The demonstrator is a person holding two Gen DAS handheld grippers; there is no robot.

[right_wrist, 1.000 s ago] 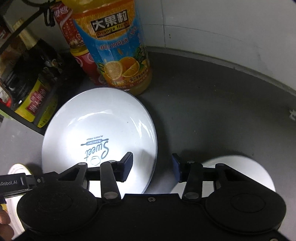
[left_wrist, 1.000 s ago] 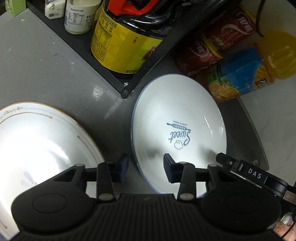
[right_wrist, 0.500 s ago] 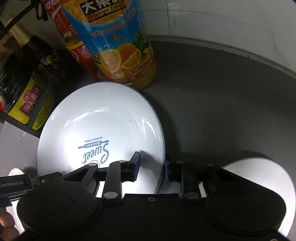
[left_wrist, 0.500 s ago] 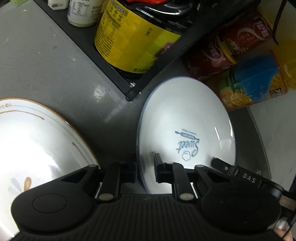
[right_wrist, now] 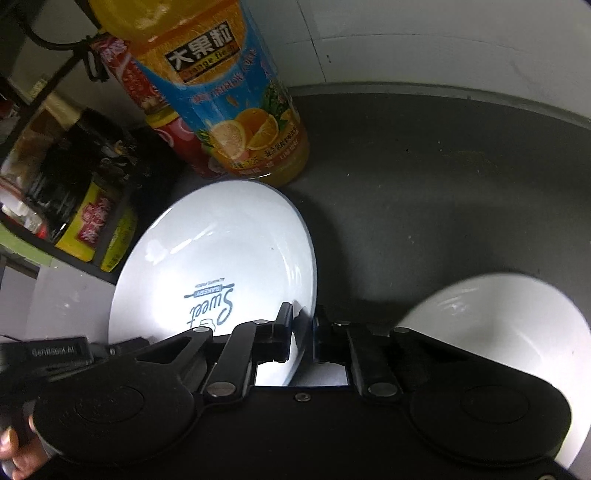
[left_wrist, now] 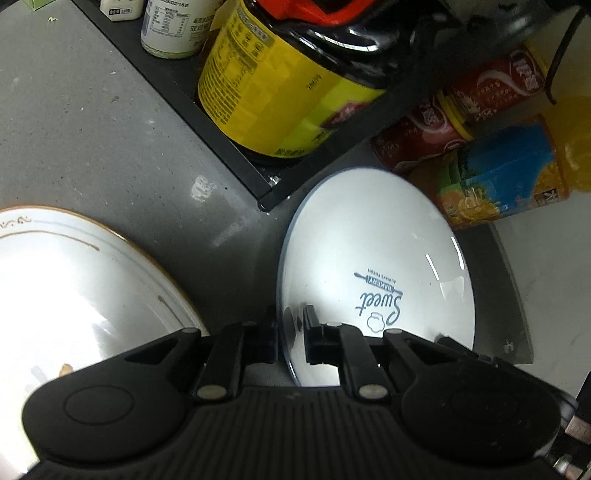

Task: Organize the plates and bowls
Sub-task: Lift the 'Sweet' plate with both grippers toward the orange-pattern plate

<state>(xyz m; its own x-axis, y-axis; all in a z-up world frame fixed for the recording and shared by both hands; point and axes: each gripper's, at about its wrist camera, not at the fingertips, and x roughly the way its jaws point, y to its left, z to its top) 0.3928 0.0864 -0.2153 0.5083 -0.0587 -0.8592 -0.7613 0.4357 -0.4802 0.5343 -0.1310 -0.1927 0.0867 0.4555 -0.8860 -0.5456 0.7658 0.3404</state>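
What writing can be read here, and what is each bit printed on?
"Sweet", "BAKERY": on the white plate, mirrored.
"大果粒", "Orange flesh": on the orange juice bottle.
"GenRobot.AI": on the left gripper, blurred.
Small print on the yellow-labelled jar, white bottle and red bottles: unreadable.

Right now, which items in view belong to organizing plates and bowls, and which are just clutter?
Job: "Sweet" plate, gripped at opposite rims by left gripper and right gripper; gold-rimmed plate; white bowl.

Clutter: orange juice bottle, red cans, yellow-labelled jar.
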